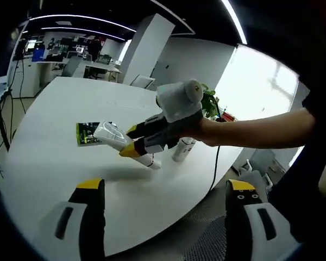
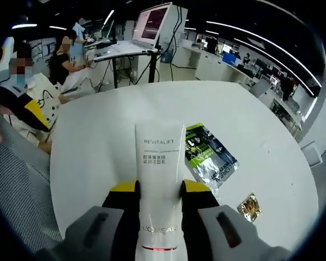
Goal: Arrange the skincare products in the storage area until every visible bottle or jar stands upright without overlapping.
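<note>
While right gripper (image 2: 158, 191) jaws pinch white REVITALIFT tube (image 2: 159, 163), left gripper (image 1: 165, 187) jaws spread.

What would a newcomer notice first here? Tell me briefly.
First, the white tube clamped between the right gripper's yellow-tipped jaws, held above the round white table. Next, the green and black sachet lying flat on the table just beyond it. In the left gripper view, the left gripper hangs open over the table's near edge.

Right tongs (image 2: 158, 193) clamp a white tube (image 2: 158, 179) between yellow-tipped jaws — a bare forearm (image 1: 255, 131) extends behind them. Left tongs (image 1: 165, 190) hang spread wide, gripping nothing — jaws toward twelve o'clock.
</note>
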{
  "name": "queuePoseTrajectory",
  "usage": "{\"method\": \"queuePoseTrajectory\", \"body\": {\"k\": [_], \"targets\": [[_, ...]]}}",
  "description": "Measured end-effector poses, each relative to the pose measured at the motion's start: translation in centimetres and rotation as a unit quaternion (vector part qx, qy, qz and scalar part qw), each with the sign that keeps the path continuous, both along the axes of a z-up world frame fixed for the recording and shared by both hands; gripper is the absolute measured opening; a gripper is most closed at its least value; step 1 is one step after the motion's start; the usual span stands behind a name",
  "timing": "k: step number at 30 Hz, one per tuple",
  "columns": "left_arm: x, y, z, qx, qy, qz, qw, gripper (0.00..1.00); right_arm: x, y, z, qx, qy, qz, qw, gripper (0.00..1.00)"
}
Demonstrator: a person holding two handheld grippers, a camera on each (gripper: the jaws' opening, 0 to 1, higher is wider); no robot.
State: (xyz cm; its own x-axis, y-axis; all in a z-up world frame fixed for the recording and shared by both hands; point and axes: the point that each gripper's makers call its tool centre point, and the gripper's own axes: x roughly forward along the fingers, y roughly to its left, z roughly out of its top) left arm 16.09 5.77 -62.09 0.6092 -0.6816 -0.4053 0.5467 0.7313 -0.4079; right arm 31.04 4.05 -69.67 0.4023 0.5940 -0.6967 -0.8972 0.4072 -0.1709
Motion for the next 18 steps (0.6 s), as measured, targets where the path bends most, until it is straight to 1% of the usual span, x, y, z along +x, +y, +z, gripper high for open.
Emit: {"method": "queuePoseTrajectory", "body": {"k": [2, 5, 9, 15, 18], "targets": [[0.2, 0.1, 0.1, 0.000, -0.002, 0.000, 1.0000, 0.85, -0.1, -0.2, 0.5, 0.005, -0.005, -0.004, 1.0000, 0.28], [0.4, 0.3, 0.4, 0.001, -0.007, 0.003, 1.0000, 0.85, -0.7, -0.3, 1.8, 0.018, -0.016, -0.010, 0.9996, 0.28], [0.6, 0.3, 1.0, 0.003, -0.015, 0.004, 0.9999, 0.85, -1.2, -0.5, 2.7, 0.029, -0.027, -0.016, 0.9991, 0.28], [0.6, 0.4, 1.5, 0.007, -0.026, 0.003, 0.9996, 0.84, -2.1, -1.0, 4.0, 0.045, -0.038, -0.032, 0.9978, 0.28], [0.8, 0.3, 1.9, 0.001, -0.032, 0.002, 0.9995, 0.83, -2.8, -1.4, 5.1, 0.057, -0.049, -0.042, 0.9963, 0.28]]}}
